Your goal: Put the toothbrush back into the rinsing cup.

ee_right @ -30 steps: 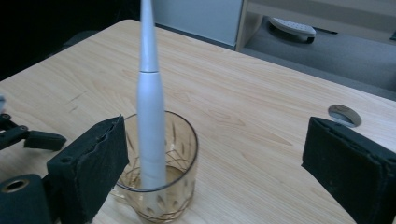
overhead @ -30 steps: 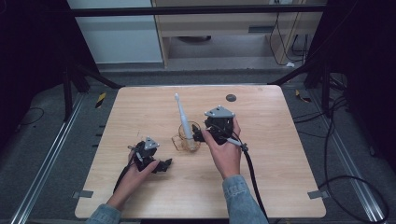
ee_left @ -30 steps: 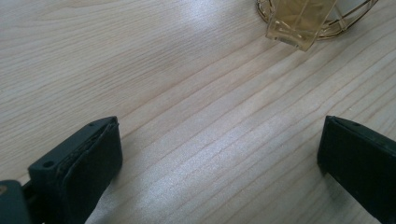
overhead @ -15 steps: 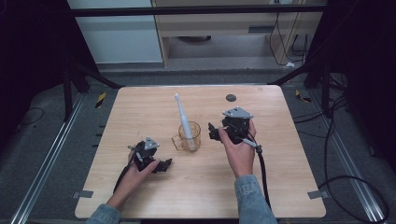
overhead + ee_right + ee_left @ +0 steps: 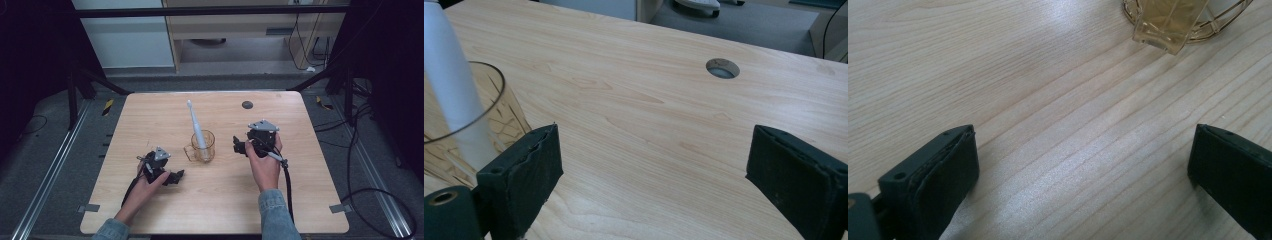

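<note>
An amber glass mug (image 5: 202, 146) stands mid-table with a white electric toothbrush (image 5: 195, 124) leaning in it, head up and tilted to the far left. My right gripper (image 5: 239, 145) is just right of the mug, open, its jaws wide apart with nothing between them; in the right gripper view (image 5: 654, 175) the mug (image 5: 454, 135) and toothbrush handle (image 5: 451, 85) sit at the left. My left gripper (image 5: 176, 177) rests low on the table near the front left, open and empty; the left gripper view (image 5: 1083, 170) shows the mug's handle (image 5: 1168, 27) at the top.
The wooden table (image 5: 150, 120) has a round cable hole (image 5: 247, 105) at the back right, also in the right gripper view (image 5: 722, 68). Cables trail from both grippers toward the front edge. Dark floor, metal rails and a cabinet surround the table.
My right gripper has drawn back to the right, away from the mug, and now stands apart from it. The toothbrush stays in the mug. The left gripper has not moved.
</note>
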